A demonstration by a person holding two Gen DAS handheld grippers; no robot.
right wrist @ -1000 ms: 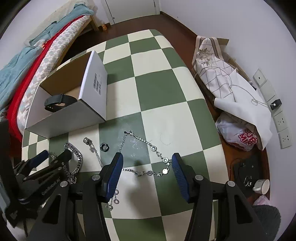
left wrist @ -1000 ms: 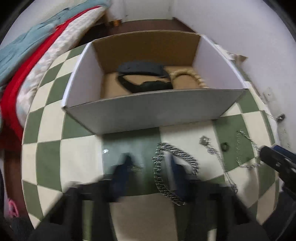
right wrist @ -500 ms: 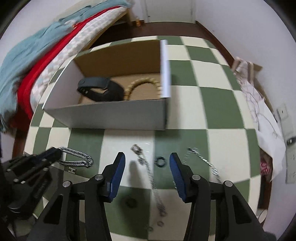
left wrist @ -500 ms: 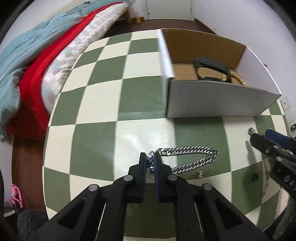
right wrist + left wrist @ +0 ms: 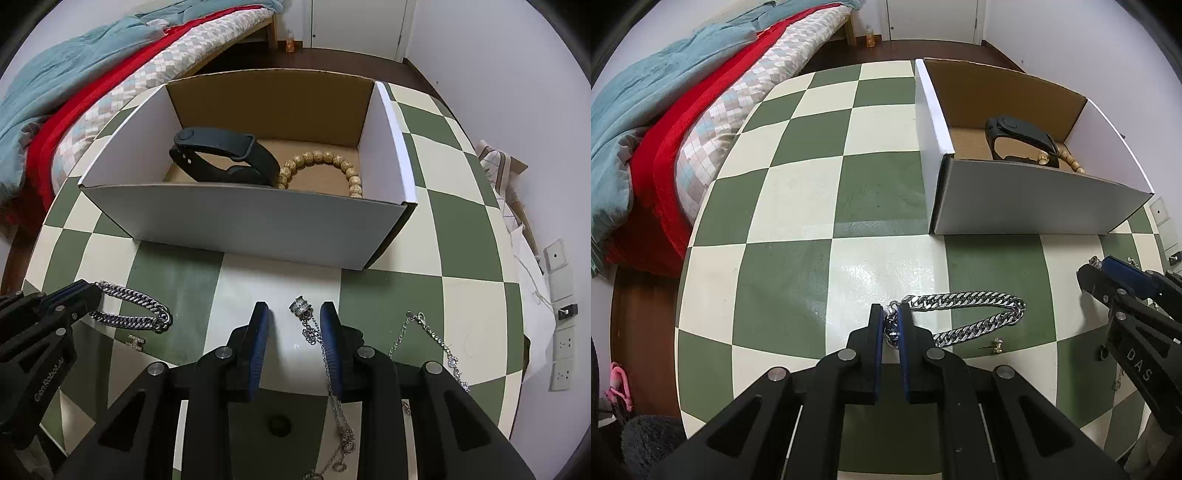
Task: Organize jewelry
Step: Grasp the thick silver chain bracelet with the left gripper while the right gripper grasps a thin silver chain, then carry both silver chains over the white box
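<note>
My left gripper [image 5: 889,318] is shut on one end of a thick silver curb chain [image 5: 975,312] that lies on the checkered table; it also shows in the right wrist view [image 5: 129,308]. My right gripper [image 5: 293,317] is open over a thin silver necklace with a barrel clasp [image 5: 303,307], its fingers either side of the chain. An open white cardboard box [image 5: 243,221] behind holds a black wristband [image 5: 221,155] and a wooden bead bracelet [image 5: 325,166]. The box also shows in the left wrist view [image 5: 1027,203].
A small gold earring [image 5: 995,345] lies beside the curb chain. A second thin chain [image 5: 432,339] and a small black ring [image 5: 279,424] lie on the table near my right gripper. A bed with red and teal blankets [image 5: 665,110] runs along the table's left.
My left gripper closed on the curb chain's end and drew it leftward. My right gripper swung toward the box and now straddles the thin necklace's clasp.
</note>
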